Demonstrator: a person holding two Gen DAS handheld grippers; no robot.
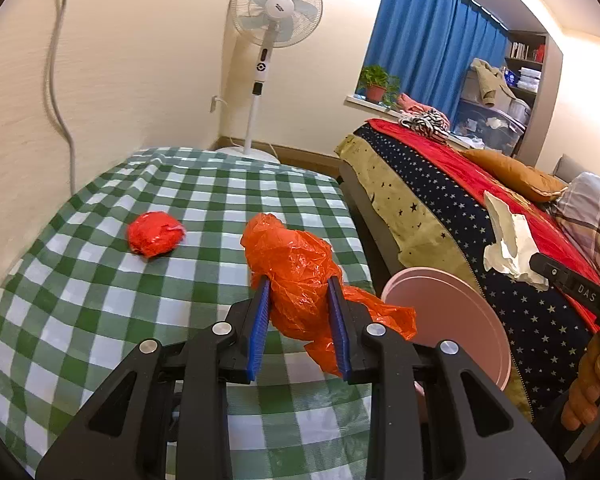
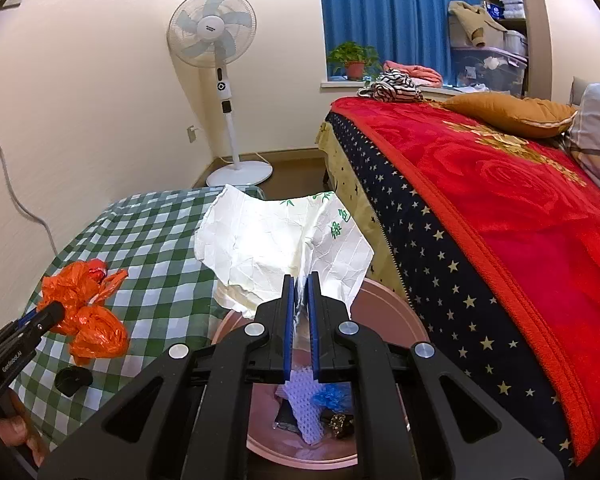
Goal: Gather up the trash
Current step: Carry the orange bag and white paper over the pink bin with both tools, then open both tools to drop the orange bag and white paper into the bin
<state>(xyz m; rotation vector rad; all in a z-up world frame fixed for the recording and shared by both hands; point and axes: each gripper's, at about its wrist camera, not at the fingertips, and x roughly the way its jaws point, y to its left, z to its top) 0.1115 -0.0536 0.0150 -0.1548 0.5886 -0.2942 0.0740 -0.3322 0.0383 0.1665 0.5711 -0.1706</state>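
My left gripper (image 1: 300, 294) is shut on a crumpled orange plastic bag (image 1: 296, 264) and holds it just above the green checked table (image 1: 100, 312). A red crumpled ball (image 1: 154, 238) lies on the cloth further left. In the right wrist view my right gripper (image 2: 302, 280) is shut on a large creased white paper wrapper (image 2: 276, 236) with green print. It hangs over the pink bin (image 2: 396, 304), which stands between table and bed. The bin holds white mesh, a blue scrap and dark bits. The orange bag (image 2: 84, 312) and left gripper (image 2: 48, 316) show at that view's left edge.
A small black object (image 2: 74, 378) lies on the table near its front edge. The bed (image 2: 500, 200) with a red blanket runs along the right. A white standing fan (image 1: 274, 12) stands in the far corner, and a grey cable (image 1: 56, 80) hangs down the left wall.
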